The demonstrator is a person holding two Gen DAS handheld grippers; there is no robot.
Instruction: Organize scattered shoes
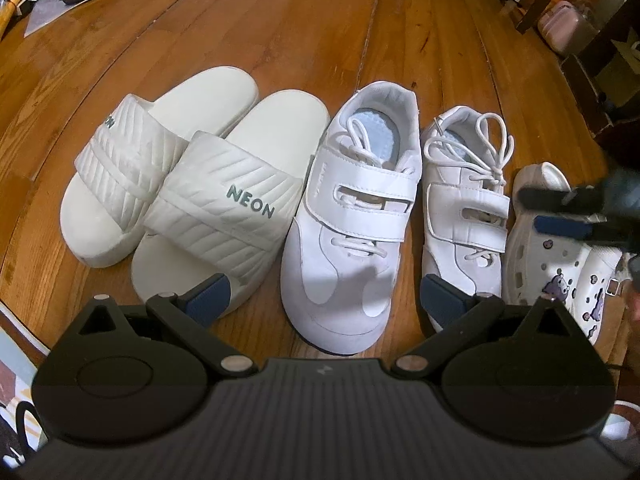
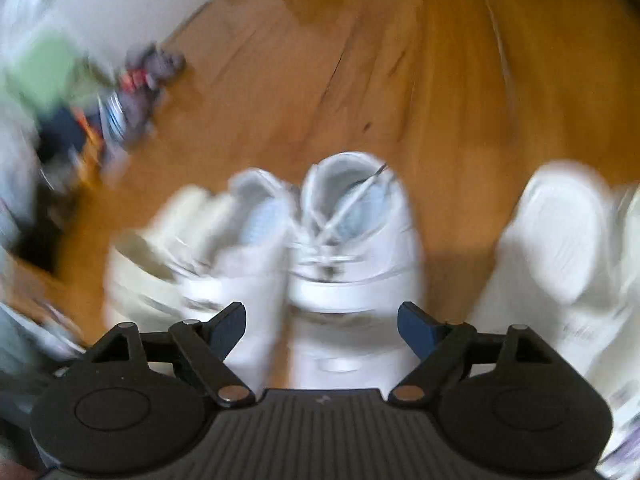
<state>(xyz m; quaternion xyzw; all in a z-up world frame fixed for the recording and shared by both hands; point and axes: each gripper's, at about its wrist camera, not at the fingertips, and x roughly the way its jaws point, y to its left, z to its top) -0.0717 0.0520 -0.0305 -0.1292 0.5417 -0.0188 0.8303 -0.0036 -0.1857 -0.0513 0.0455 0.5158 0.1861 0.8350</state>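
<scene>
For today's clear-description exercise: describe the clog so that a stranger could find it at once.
On the wooden floor a row of white shoes stands side by side. Go to its right-hand end in the left wrist view, past the two strapped sneakers. The clog there alone has holes and cartoon charms, including a purple bear.

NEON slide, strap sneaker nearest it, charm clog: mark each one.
NEON slide (image 1: 240, 204): left wrist view, on its ribbed strap.
Strap sneaker (image 1: 340, 280): left wrist view, on its toe.
Charm clog (image 1: 560, 280): left wrist view, on its upper.
</scene>
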